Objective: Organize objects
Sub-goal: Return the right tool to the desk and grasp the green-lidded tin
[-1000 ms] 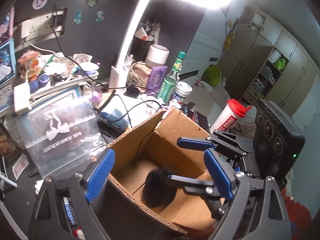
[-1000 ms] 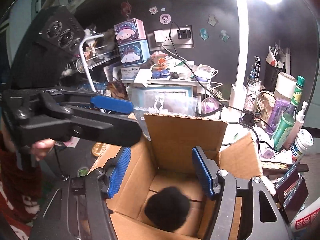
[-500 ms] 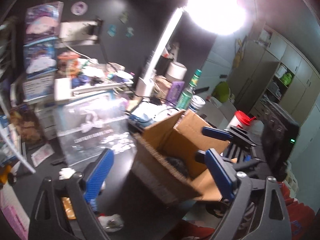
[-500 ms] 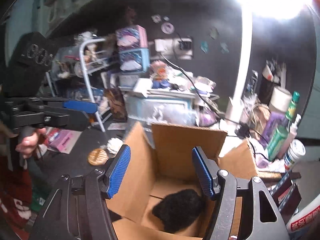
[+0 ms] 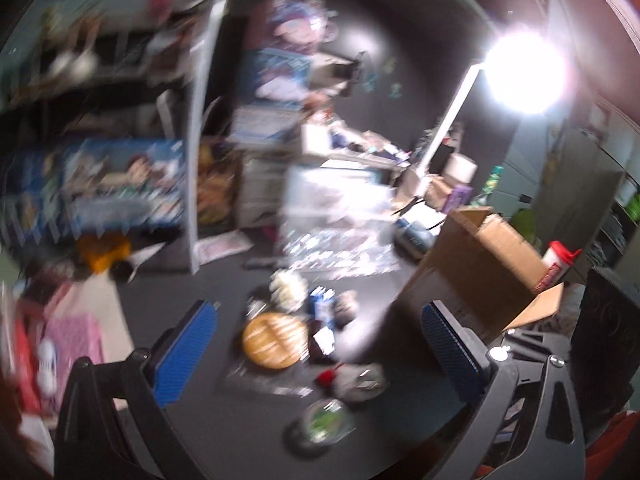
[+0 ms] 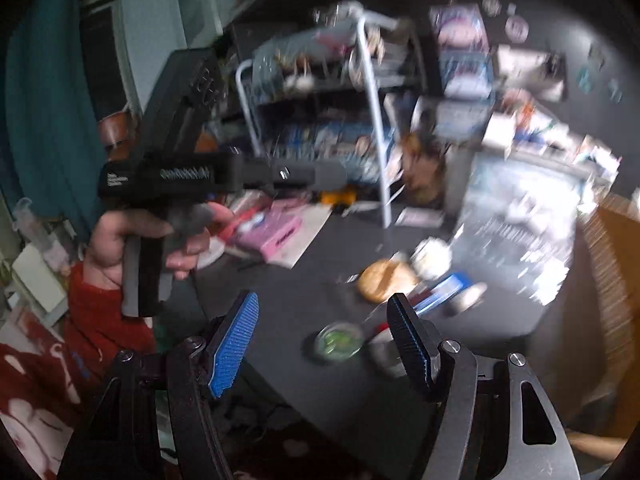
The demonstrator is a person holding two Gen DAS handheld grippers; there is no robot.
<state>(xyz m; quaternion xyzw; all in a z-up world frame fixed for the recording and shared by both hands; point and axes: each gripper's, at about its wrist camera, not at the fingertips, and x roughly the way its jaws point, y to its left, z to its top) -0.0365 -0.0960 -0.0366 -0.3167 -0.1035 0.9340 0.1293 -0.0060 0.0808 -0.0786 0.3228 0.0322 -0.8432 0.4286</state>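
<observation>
Both my grippers are hovering empty over the scattered pile, lining up the next pick.

I am holding my left gripper (image 5: 316,344) with its 2 jaws spread wide apart and nothing between them, framing the blurred cluster at the centre of the frame: a round tan disc (image 5: 274,340), a small blue packet (image 5: 322,306) and a green-filled dish (image 5: 324,424) lower down. The cardboard box (image 5: 480,264) is sitting at the right edge, probably where these belong. My right gripper (image 6: 320,340) is also gaping and carrying nothing, with the dish (image 6: 340,342) lying just beyond its tips and the disc (image 6: 386,280) further up.
</observation>
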